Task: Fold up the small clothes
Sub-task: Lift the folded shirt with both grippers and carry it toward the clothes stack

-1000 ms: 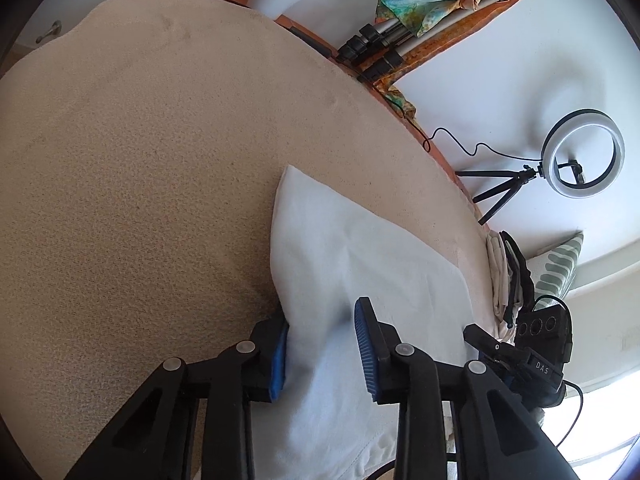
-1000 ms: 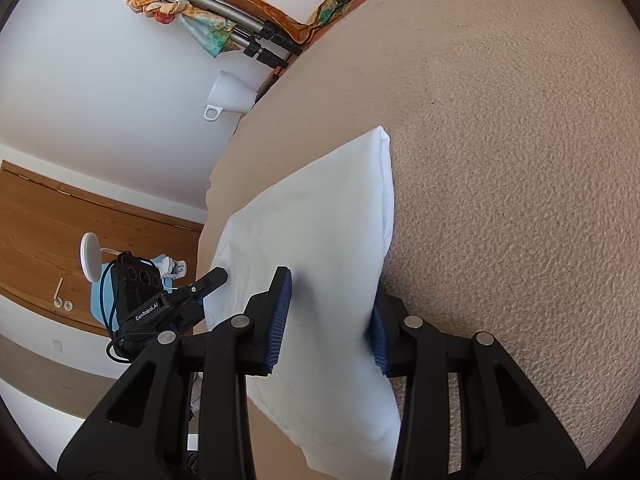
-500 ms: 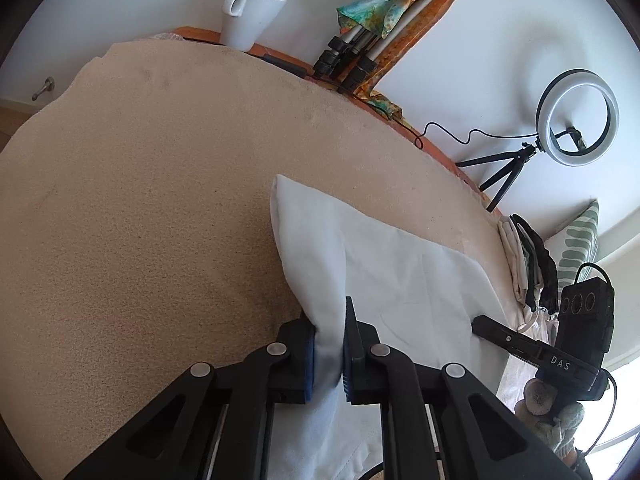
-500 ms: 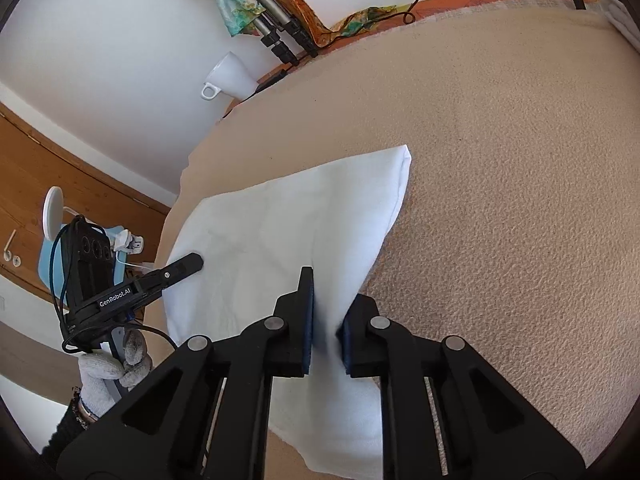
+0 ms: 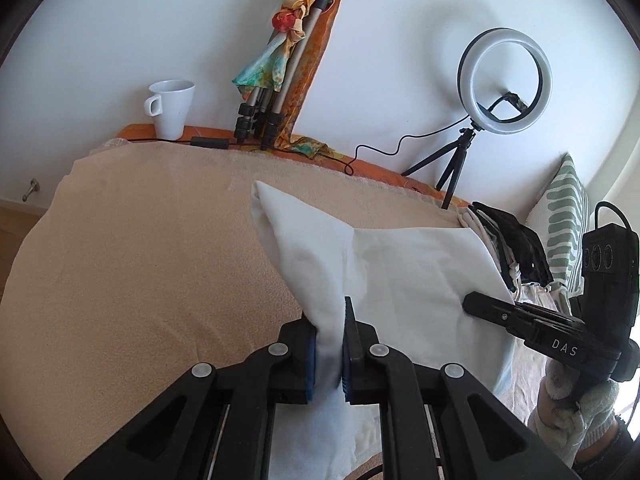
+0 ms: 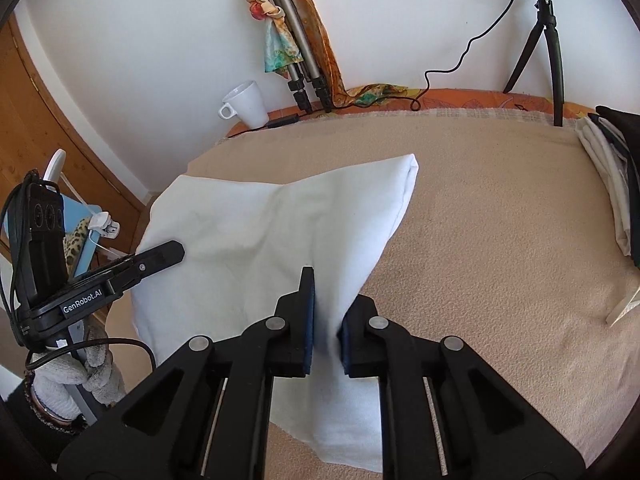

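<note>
Left wrist view: left gripper [image 5: 331, 354] clamped on the white cloth [image 5: 408, 276] near the beige blanket's [image 5: 132, 264] near edge; ring light [image 5: 506, 80] whole.
Right wrist view: right gripper [image 6: 325, 334] likewise pinching the cloth's other side; wooden door [image 6: 36, 120] visible only here.

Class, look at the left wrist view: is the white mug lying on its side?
No. The white mug stands upright on the orange ledge by the wall.

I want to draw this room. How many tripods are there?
2. A folded tripod leans against the wall beside the white mug, wrapped in a colourful scarf. A small tripod stands further right, holding the ring light. Others may be hidden.
</note>
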{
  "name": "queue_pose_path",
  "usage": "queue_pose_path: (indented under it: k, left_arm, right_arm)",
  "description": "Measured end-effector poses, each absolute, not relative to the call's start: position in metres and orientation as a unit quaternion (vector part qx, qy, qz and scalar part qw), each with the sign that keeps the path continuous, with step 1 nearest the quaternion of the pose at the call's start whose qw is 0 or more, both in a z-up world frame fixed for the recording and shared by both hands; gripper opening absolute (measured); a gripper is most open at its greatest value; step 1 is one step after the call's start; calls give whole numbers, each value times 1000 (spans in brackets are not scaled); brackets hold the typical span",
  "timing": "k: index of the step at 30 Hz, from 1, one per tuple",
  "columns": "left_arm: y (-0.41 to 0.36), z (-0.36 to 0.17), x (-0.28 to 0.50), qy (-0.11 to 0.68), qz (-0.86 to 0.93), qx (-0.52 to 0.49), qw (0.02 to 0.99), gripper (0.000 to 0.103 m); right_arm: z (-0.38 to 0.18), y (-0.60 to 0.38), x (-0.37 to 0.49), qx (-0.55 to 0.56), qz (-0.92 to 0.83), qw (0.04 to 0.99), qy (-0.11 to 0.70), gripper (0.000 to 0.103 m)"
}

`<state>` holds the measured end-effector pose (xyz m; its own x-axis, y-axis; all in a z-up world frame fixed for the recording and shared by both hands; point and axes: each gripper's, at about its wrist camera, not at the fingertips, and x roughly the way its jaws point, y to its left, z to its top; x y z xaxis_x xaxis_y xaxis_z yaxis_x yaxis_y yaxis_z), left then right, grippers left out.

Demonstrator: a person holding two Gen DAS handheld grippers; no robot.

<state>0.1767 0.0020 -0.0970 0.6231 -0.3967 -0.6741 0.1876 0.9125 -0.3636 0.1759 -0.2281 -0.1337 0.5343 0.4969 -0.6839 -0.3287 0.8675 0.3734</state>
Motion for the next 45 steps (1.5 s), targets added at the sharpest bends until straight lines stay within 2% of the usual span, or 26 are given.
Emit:
queue_pose_path:
  k: [12, 26, 45]
  left_arm:
    - [-91, -42, 165, 332, -228, -78, 912, 7]
    - [-218, -37, 191, 331, -309, -84, 888, 6]
    - [-403, -28, 284, 318, -354, -69, 877, 6]
  right_arm:
    - [-87, -309, 150, 104, 204, 903, 365, 11]
    - [-74, -419, 138, 94, 128, 925, 344, 11]
    - [-55, -614, 221, 74, -8, 944, 320, 11]
